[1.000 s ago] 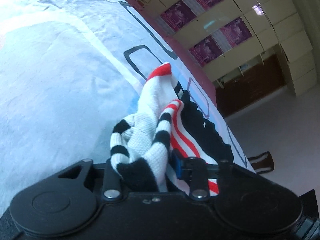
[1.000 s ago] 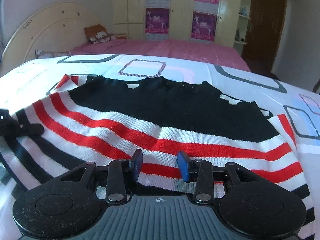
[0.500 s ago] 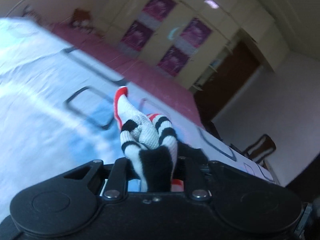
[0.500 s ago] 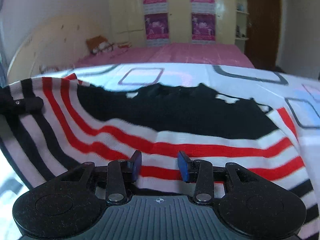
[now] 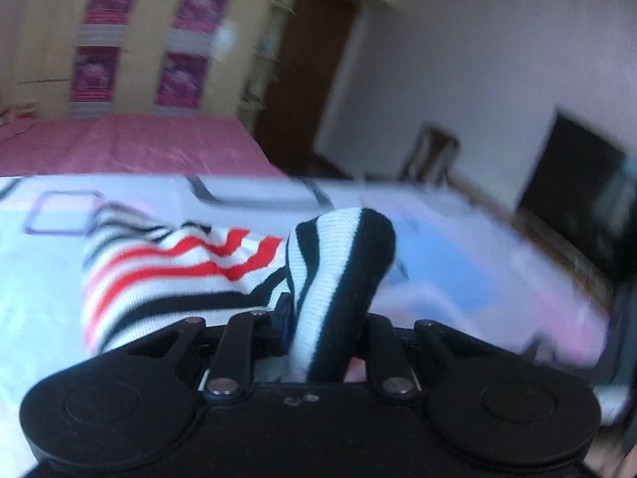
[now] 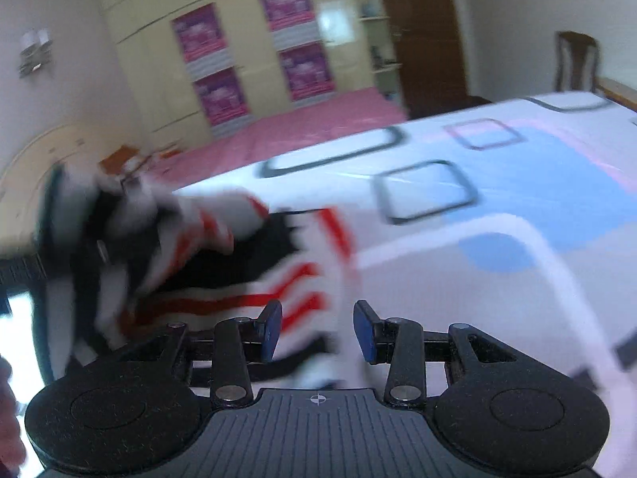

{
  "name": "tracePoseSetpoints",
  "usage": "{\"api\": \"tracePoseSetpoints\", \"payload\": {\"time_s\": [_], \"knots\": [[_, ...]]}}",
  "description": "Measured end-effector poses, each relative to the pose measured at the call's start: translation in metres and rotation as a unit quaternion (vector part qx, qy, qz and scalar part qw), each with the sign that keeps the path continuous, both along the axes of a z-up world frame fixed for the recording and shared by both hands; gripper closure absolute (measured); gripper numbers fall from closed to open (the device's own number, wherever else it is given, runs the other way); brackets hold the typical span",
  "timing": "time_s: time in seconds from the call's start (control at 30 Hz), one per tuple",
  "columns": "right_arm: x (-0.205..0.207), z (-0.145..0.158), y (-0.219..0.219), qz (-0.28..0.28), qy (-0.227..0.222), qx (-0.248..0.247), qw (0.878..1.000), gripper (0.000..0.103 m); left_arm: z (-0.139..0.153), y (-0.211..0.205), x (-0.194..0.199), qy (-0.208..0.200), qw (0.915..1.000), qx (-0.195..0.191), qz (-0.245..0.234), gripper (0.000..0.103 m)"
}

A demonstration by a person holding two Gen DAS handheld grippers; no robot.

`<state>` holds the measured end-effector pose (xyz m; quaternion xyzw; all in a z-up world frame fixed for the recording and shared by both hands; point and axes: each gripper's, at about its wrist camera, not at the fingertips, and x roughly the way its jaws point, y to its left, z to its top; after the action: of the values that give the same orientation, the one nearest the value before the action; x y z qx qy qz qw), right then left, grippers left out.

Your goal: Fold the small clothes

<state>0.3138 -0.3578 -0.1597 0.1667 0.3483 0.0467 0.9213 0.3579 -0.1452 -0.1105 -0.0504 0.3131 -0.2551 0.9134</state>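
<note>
My left gripper pinches a bunched fold of the sweater, which trails off to its left over the bedspread. My right gripper sits at the sweater's edge, fabric between its spread fingers. A second bed lies behind, wardrobe beyond it.

Left gripper clamped on a bunched fold of a striped knit top, white with black and red stripes; a black-and-white roll of it sticks up between the fingers and hides the pads. Rest of the top trails off to the left, over a white bed sheet with blue patches and dark square outlines. Behind it a pink bedspread, cream wardrobe with purple posters, brown door, a chair by the white wall, dark screen far right. Background blurred
</note>
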Motion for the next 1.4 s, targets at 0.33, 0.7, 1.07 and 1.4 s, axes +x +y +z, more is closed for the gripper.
{"api": "tracePoseSetpoints", "payload": {"time_s": [0.33,0.7,1.07,1.4], "knots": [[0.008,0.017,-0.018,0.022,-0.014,0.088,0.996,0.030,-0.024,-0.019,-0.041,0.027,0.9950,0.066,-0.071,0.044],[0.053,-0.014,0.027,0.102,0.058,0.112,0.987,0.050,0.007,0.048,-0.070,0.018,0.9992,0.034,-0.003,0.039],[0.058,-0.023,0.029,0.118,0.066,0.113,0.984,0.078,0.012,0.087,-0.027,0.018,0.9935,0.024,0.109,0.039],[0.034,-0.005,0.005,0.071,0.026,0.078,0.994,0.080,0.006,0.055,0.003,0.026,0.9974,0.007,0.066,0.039]]}}
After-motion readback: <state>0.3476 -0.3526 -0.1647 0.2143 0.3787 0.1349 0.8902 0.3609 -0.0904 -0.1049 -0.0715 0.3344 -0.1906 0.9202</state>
